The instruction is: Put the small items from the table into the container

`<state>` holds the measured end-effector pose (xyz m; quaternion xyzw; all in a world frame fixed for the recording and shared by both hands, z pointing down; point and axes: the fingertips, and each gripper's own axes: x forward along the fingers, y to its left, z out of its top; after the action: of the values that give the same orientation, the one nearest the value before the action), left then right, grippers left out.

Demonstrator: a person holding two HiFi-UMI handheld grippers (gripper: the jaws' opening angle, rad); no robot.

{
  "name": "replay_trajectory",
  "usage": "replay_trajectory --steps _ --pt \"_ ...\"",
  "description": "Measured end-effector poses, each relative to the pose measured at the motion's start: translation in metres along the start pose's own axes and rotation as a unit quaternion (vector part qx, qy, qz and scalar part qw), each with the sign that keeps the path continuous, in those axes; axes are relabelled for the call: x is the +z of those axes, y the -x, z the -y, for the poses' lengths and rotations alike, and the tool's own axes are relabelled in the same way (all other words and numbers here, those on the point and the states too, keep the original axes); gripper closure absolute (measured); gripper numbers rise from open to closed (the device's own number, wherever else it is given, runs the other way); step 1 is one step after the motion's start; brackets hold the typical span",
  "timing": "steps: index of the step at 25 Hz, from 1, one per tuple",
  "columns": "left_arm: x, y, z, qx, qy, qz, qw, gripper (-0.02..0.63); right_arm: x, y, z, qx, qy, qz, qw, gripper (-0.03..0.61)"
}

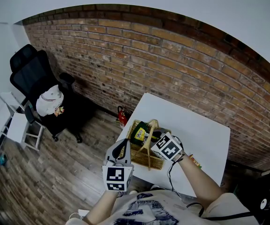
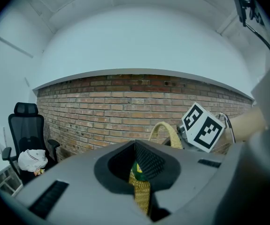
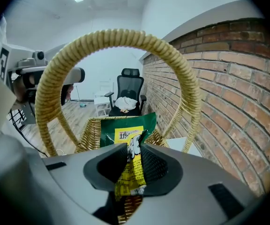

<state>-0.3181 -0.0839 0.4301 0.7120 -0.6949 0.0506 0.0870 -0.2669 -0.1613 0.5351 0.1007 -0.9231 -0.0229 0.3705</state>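
left gripper (image 2: 139, 171) pinched the basket (image 2: 142, 198); right gripper (image 3: 134, 150) pinched a packet (image 3: 130, 175) that might snag the handle (image 3: 116, 37) on release.

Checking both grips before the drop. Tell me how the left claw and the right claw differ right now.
The left claw is shut on the rim of the wicker basket; the right claw is shut on a yellow snack packet. The left claw sits at the basket's outer edge; the right claw is over the basket, by its arched handle. Both are closed on something, at the same basket.
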Motion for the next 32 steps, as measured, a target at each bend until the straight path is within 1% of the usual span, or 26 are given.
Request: replay_trajectory --steps 5,8,18,26,32 --pt "-0.003 0.0 -0.002 0.003 0.0 -0.001 1.0 0.561 0.003 0.002 0.001 -0.003 -0.01 0.008 1.0 0.456" --pt "-0.001 0.002 -0.003 0.002 0.0 -0.001 1.0 0.561 0.008 0.008 0.005 -0.013 -0.013 0.017 1.0 0.446" --pt "-0.001 0.004 0.004 -0.007 -0.003 0.002 1.0 0.561 0.008 0.03 0.01 -0.035 -0.021 0.035 0.999 0.446" --pt "0.004 0.006 0.017 -0.03 -0.012 0.003 0.9995 0.561 0.014 0.066 0.014 -0.086 -0.039 0.076 0.993 0.446" --pt "0.007 0.007 0.032 -0.054 -0.023 0.004 0.9983 0.561 0.018 0.107 0.015 -0.141 -0.066 0.119 0.981 0.449"
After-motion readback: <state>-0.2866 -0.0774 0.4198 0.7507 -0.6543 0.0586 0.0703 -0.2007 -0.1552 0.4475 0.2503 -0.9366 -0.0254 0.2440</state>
